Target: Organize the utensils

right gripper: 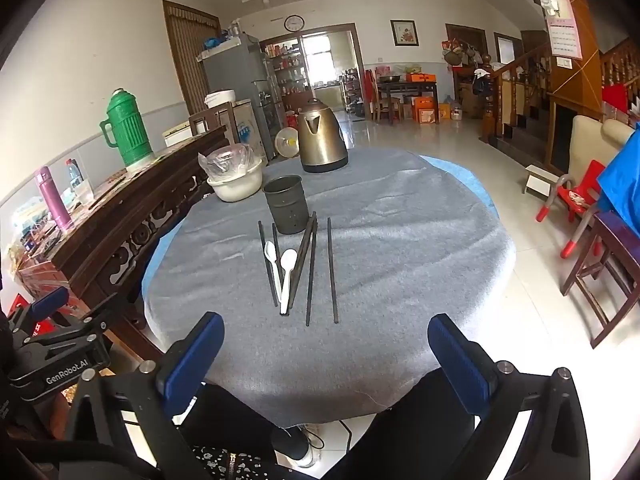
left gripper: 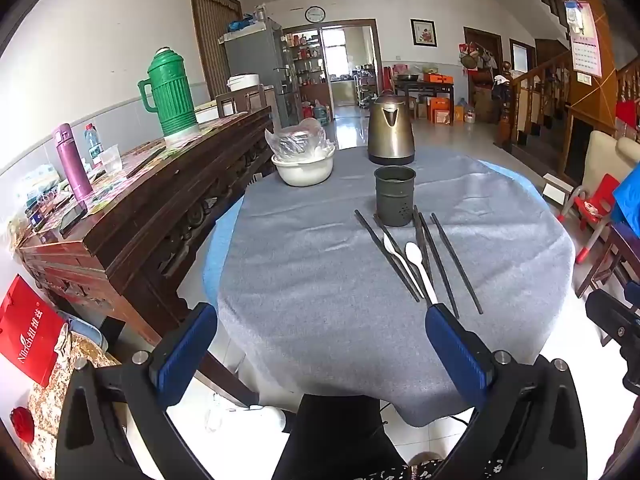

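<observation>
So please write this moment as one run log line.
left hand-held gripper open | right hand-held gripper open | spoons, chopsticks on table | holder upright

A bronze electric kettle [left gripper: 391, 131] stands at the far side of the grey tablecloth [left gripper: 320, 280], with a white basin [left gripper: 304, 168] to its left. A green thermos [left gripper: 170, 92] and purple flask [left gripper: 74, 160] sit on the wooden sideboard [left gripper: 152, 208].

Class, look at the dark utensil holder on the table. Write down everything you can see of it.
The holder is a dark, dull grey-green cylinder that looks like metal, open at the top, with small holes low in its wall. It stands upright on the grey cloth, nearer than the kettle and right of the white bowl. No utensil sticks out of it. The chopsticks' far ends lie at its base; whether they touch it is unclear. Neither gripper is near it.
</observation>
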